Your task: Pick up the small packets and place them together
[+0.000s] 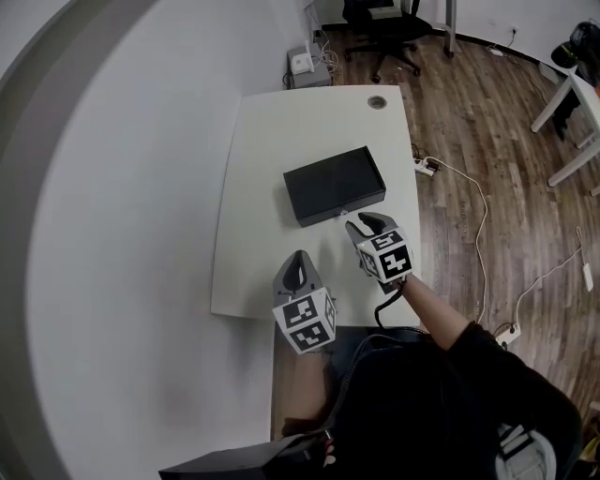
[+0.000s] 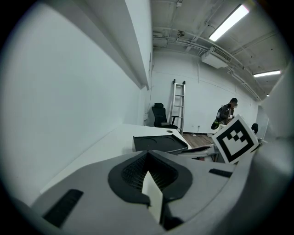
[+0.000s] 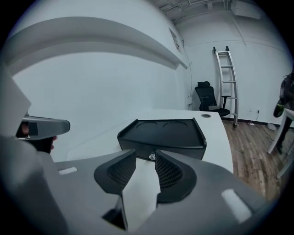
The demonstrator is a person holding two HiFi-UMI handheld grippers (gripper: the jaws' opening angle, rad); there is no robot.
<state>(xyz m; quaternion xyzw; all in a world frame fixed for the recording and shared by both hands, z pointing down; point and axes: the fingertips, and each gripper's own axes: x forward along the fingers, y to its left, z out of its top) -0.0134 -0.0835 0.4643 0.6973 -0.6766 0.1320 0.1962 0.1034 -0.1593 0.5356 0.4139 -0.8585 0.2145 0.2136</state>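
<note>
No small packet shows in any view. A flat black box (image 1: 335, 185) lies on the white table (image 1: 253, 234). My right gripper (image 1: 361, 223) hovers just in front of the box's near edge. In the right gripper view the gripper (image 3: 146, 154) stands open with nothing between its jaws, only bare tabletop, and the box (image 3: 161, 133) sits close ahead with a small silver knob (image 3: 152, 157) on its front. My left gripper (image 1: 298, 258) is nearer the table's front edge, left of the right one. Its tips (image 2: 147, 154) meet, shut on nothing.
A round cable hole (image 1: 377, 102) marks the table's far end. On the wooden floor to the right lie a power strip (image 1: 427, 169) and cables. An office chair (image 1: 384, 28) and a ladder (image 3: 225, 78) stand beyond. A wall runs along the table's left side.
</note>
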